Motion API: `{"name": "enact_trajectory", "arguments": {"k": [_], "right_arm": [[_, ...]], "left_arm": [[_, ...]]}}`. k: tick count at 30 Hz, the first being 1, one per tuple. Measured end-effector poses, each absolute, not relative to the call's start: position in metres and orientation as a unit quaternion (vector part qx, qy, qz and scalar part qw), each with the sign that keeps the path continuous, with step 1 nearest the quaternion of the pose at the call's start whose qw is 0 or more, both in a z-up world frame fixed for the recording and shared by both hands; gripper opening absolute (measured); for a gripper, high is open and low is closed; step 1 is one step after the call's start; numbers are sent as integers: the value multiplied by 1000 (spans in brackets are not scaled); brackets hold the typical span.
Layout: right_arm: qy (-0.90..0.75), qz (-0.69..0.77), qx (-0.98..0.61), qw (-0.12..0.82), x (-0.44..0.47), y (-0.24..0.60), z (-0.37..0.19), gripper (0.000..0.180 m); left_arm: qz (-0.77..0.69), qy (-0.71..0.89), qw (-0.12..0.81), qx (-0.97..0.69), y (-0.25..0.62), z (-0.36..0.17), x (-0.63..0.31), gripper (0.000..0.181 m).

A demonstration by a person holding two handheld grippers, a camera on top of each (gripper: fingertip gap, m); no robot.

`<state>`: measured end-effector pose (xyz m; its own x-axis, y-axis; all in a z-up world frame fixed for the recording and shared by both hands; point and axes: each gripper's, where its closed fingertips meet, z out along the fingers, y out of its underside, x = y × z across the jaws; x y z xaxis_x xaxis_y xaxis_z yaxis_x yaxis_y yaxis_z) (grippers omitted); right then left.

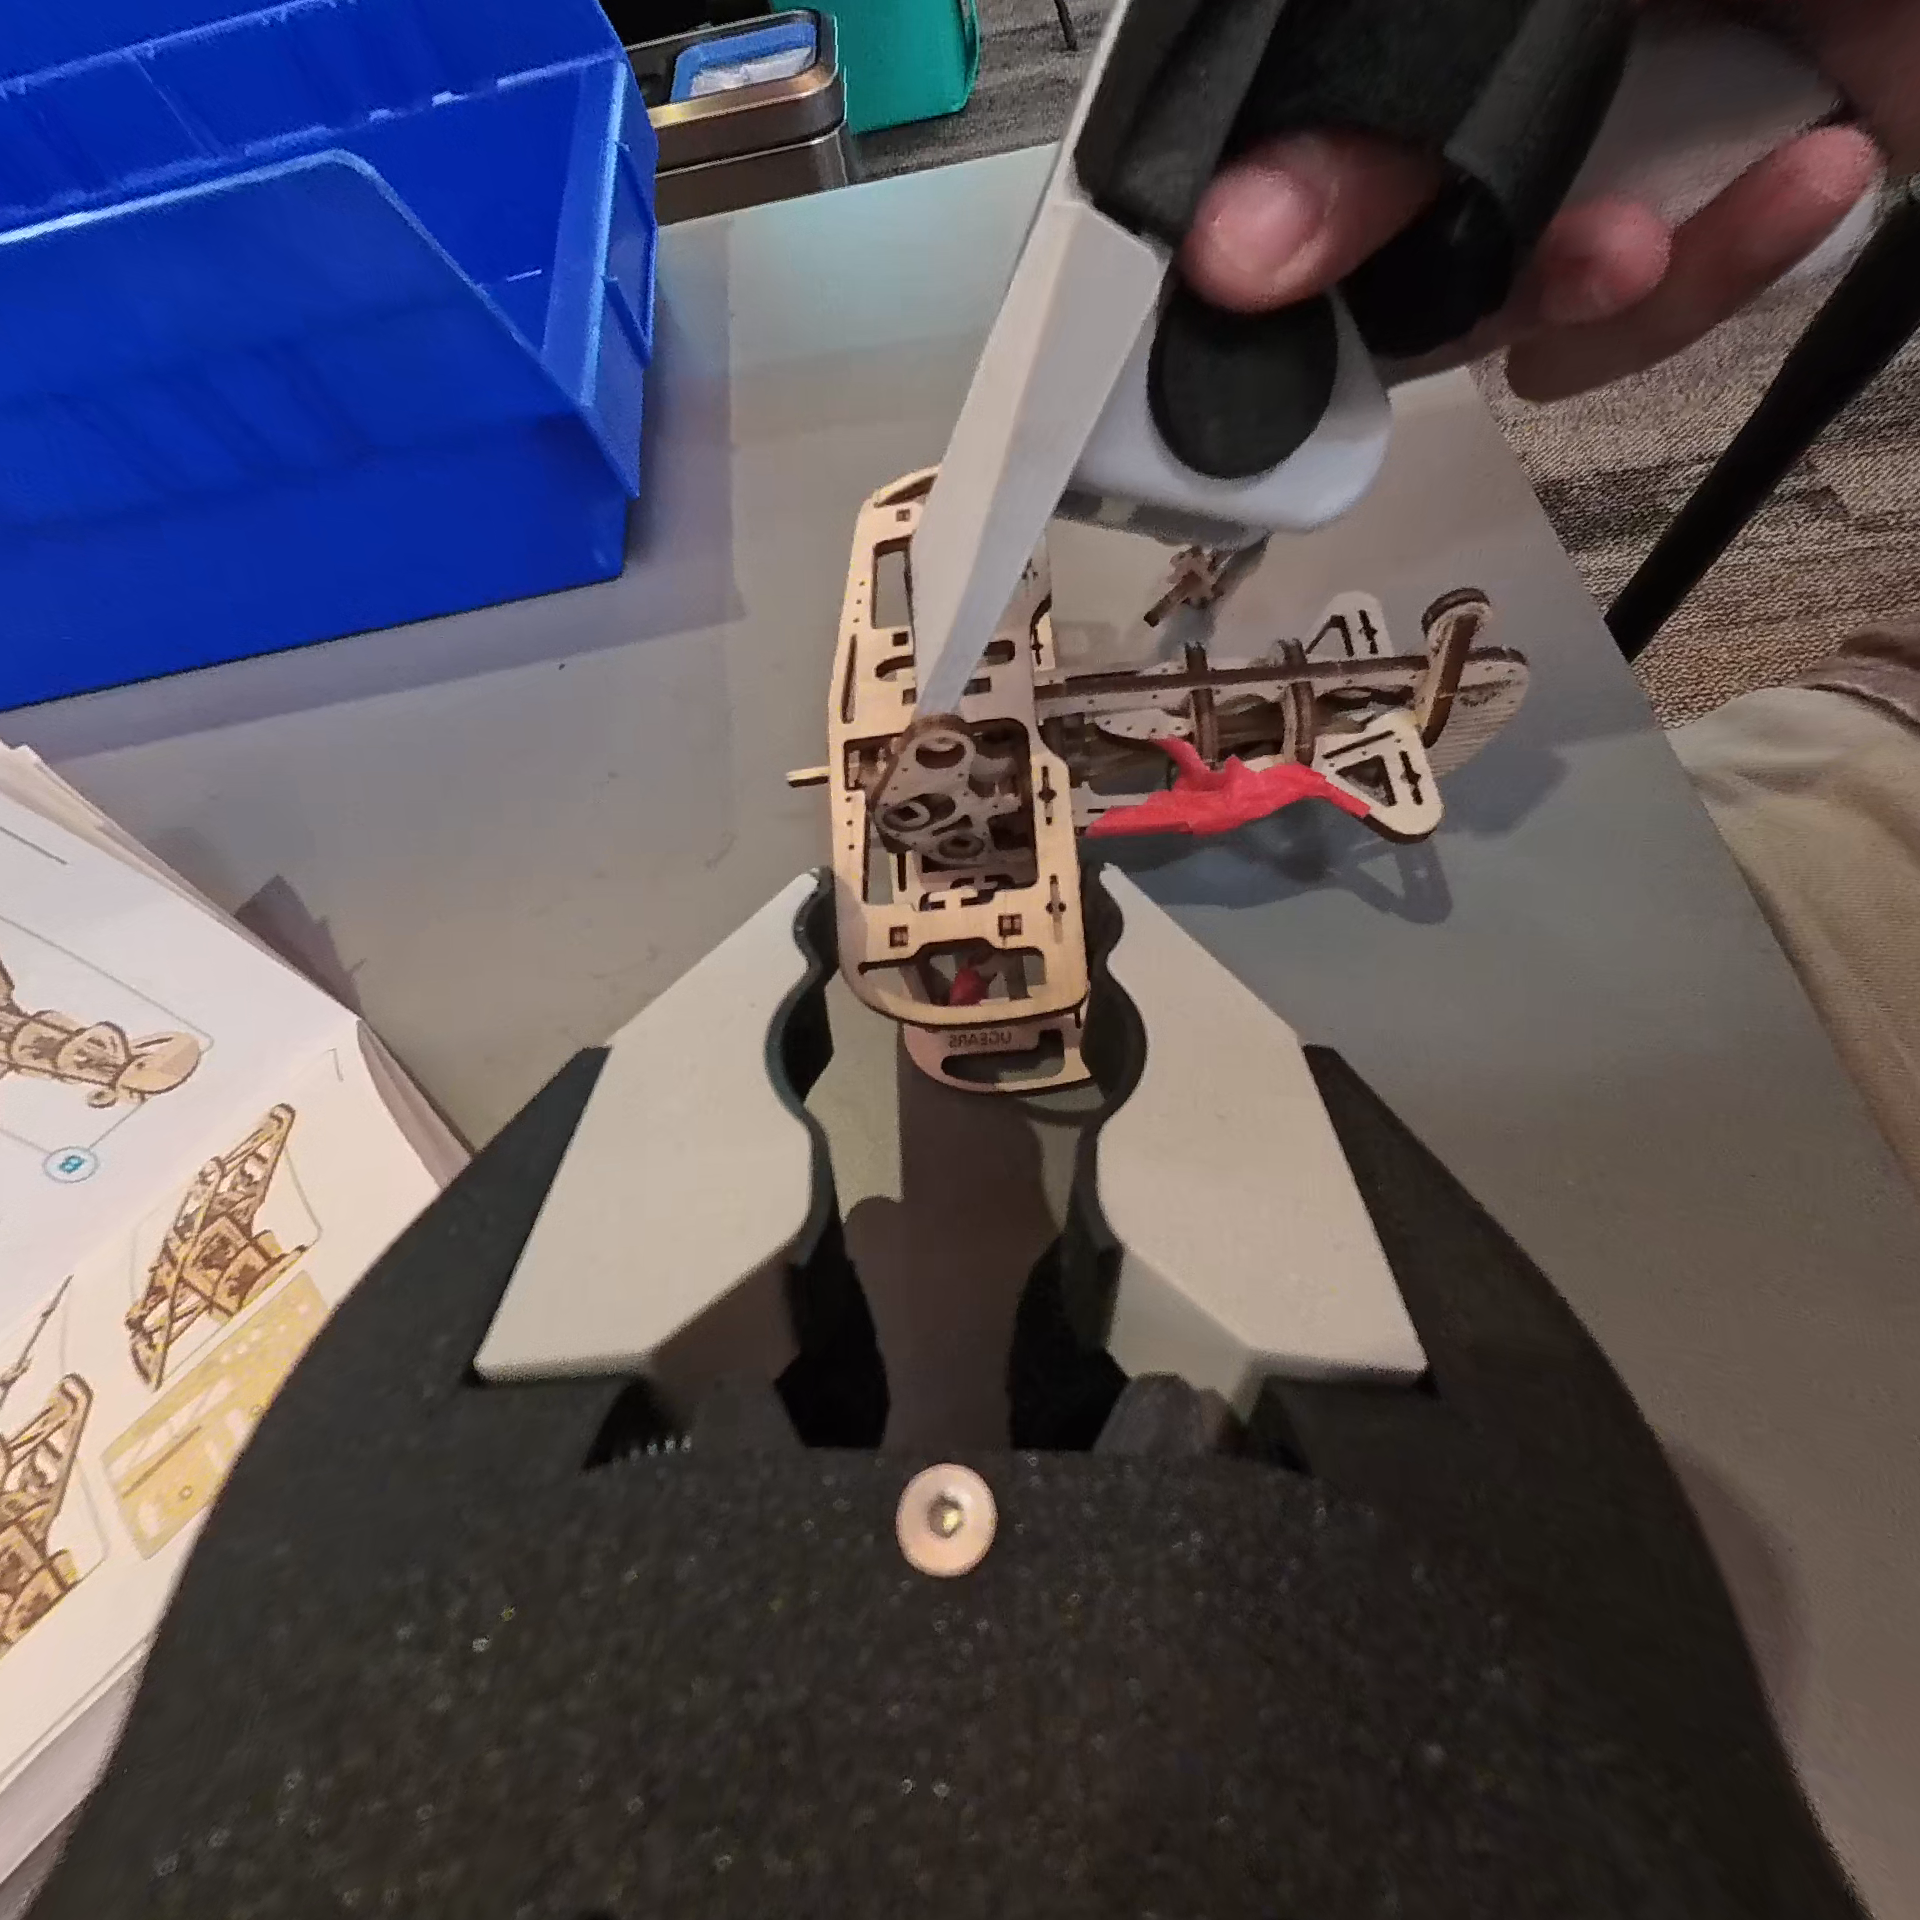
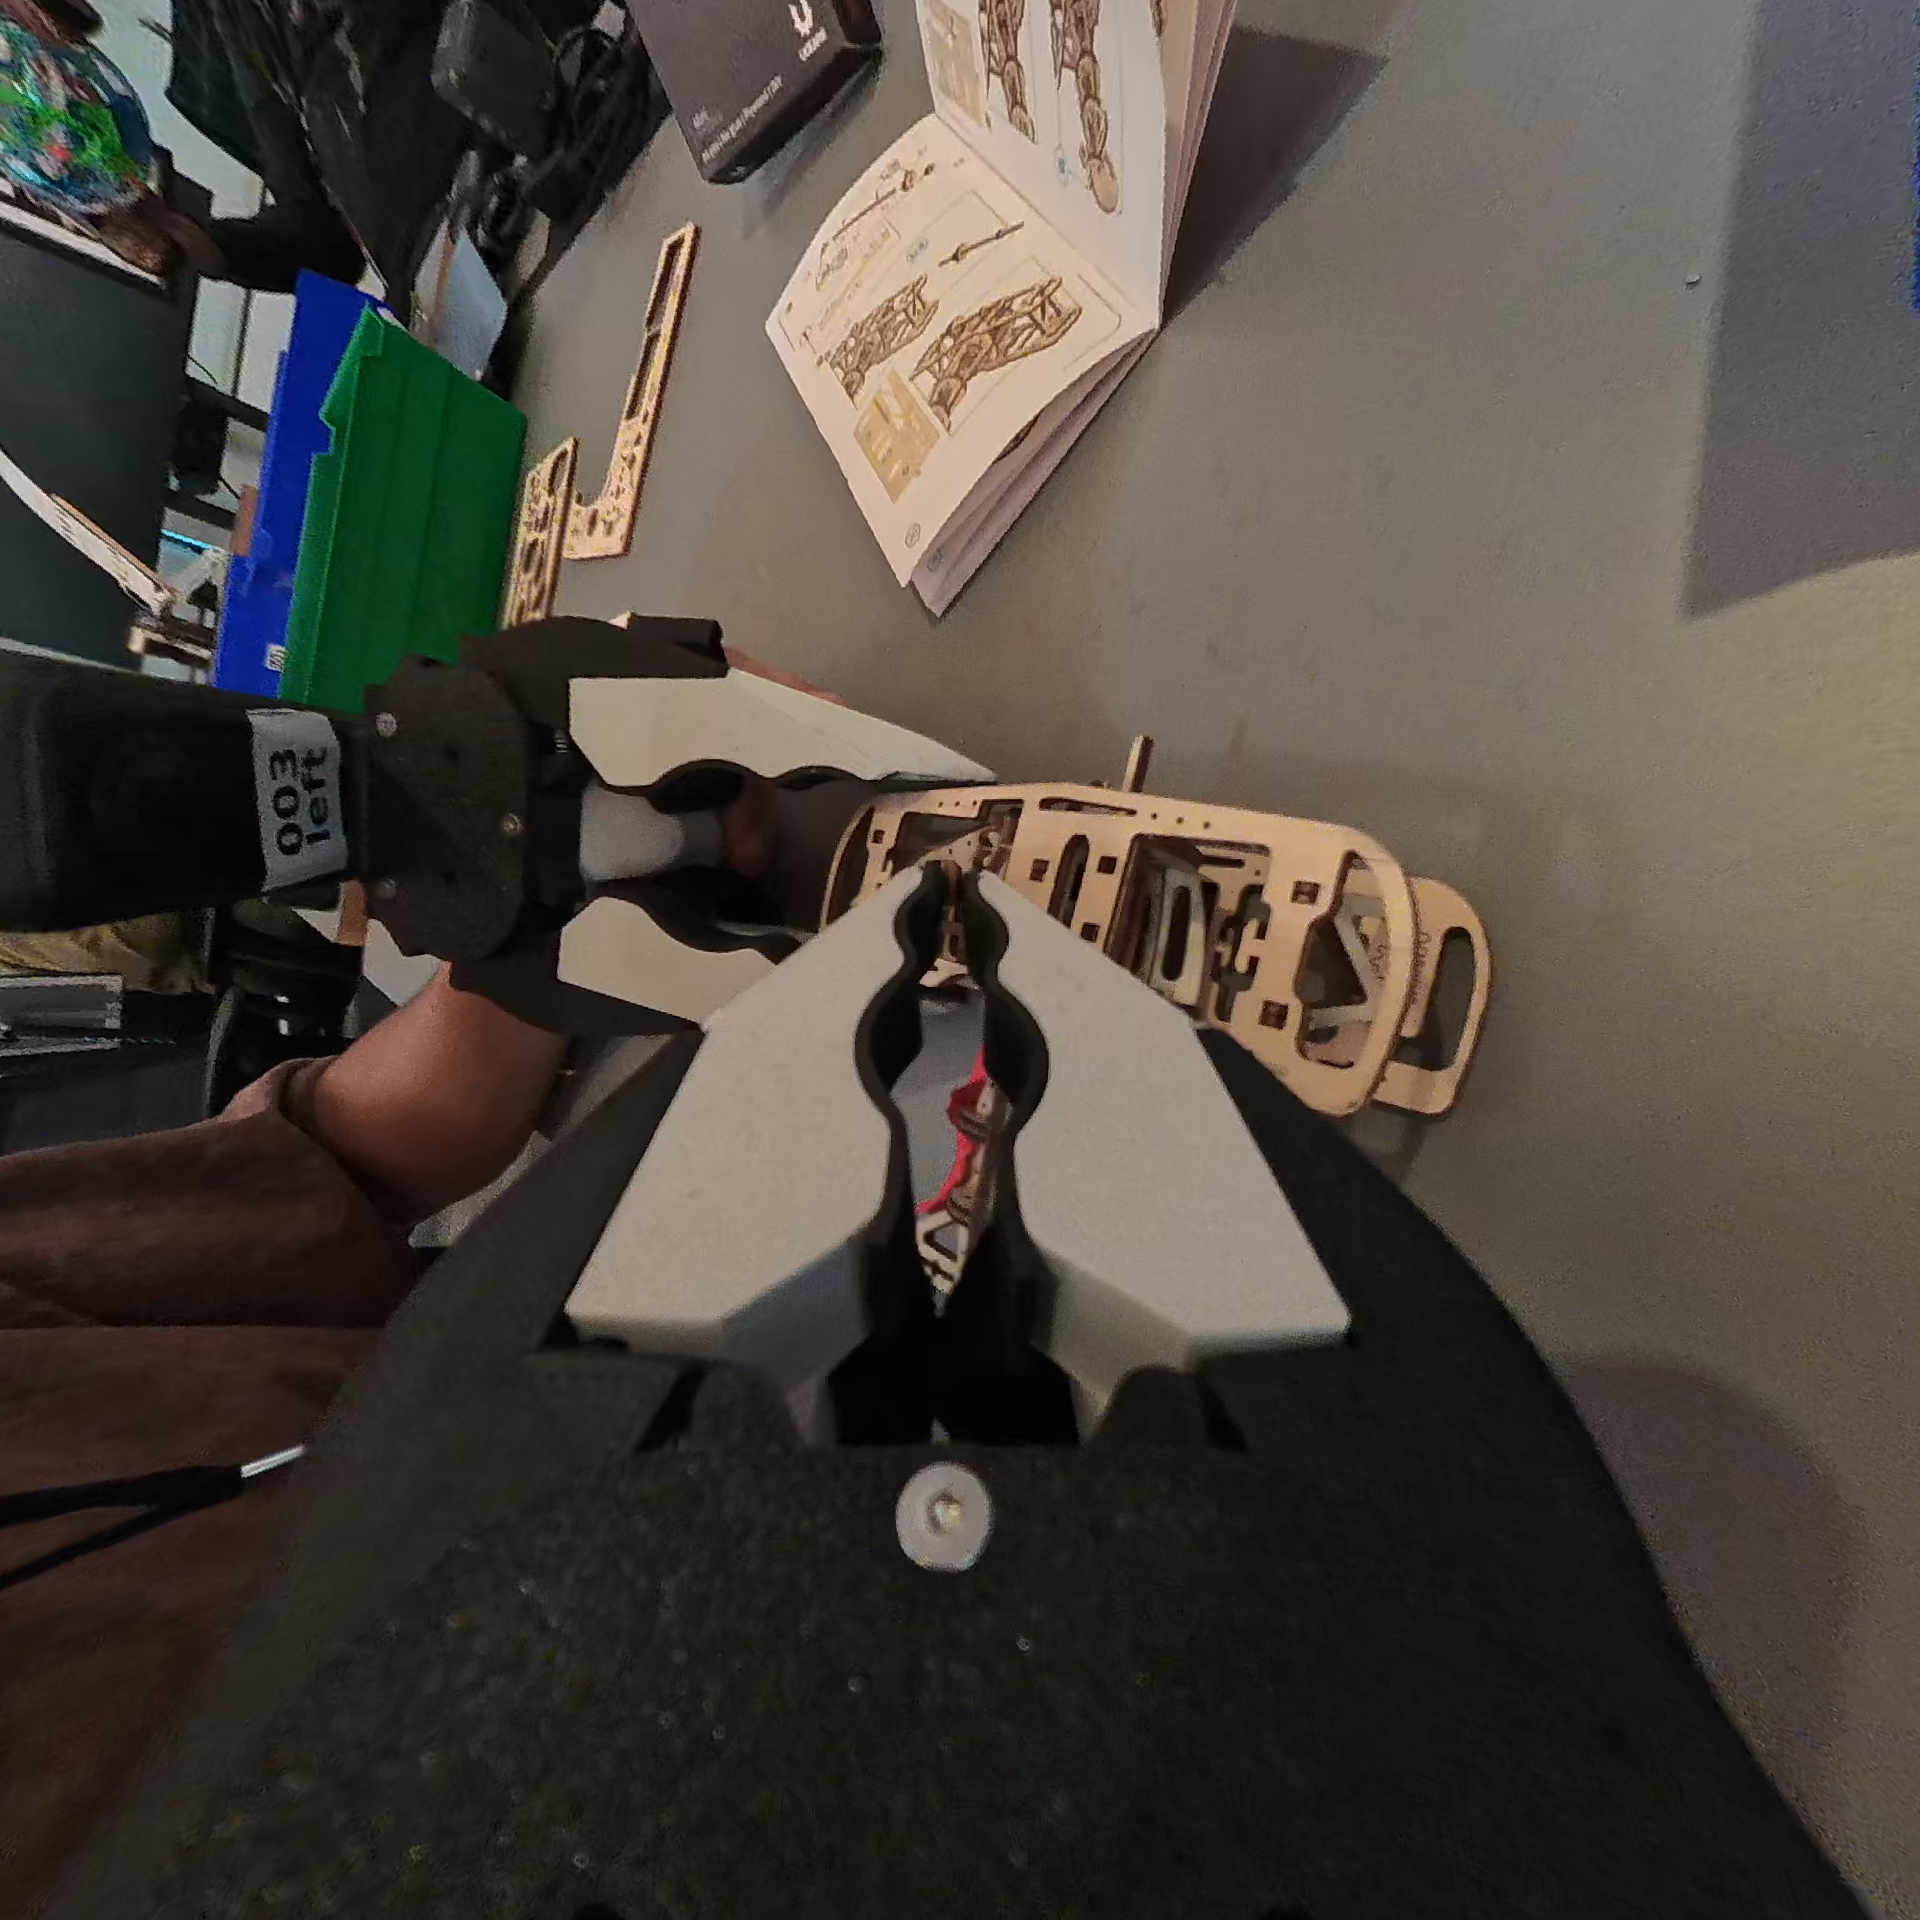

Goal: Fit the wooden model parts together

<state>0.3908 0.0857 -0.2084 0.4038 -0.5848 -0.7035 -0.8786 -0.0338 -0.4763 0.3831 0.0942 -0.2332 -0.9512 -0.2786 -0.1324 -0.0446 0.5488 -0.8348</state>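
Note:
A wooden biplane model (image 1: 1278, 717) lies on the grey table (image 1: 468, 790), with a red strip (image 1: 1226, 800) on its body. My left gripper (image 1: 961, 914) is shut on the near end of the model's wing (image 1: 966, 977). My right gripper (image 2: 951, 883) comes down from above in the left wrist view (image 1: 935, 707). Its jaws are nearly together, pinching a small dark wooden part with round holes (image 1: 935, 795) at the opening in the wing (image 2: 1143, 883). The left gripper's upper finger (image 2: 779, 727) shows beside the wing in the right wrist view.
A blue bin (image 1: 312, 364) stands at the back left. An open instruction booklet (image 1: 156, 1195) lies left of my left gripper and also shows in the right wrist view (image 2: 987, 312). Wooden part sheets (image 2: 634, 416), a green bin (image 2: 405, 499) and a dark box (image 2: 769, 73) lie farther off. Left and right tips are no more than a few centimetres apart.

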Motion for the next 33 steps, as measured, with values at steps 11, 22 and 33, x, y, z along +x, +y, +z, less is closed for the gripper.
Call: {"name": "enact_trajectory", "arguments": {"k": [11,22,33], "right_arm": [[519,167,-689,478,390,86,-206,2],[506,214,-665,505,386,90,-202,13],[472,152,-716,491,385,92,-204,18]], "left_arm": [[-467,870,127,-95,94,-233,383,44],[-466,871,125,-97,94,-233,383,44],[-465,870,127,-97,94,-233,383,44]]}}
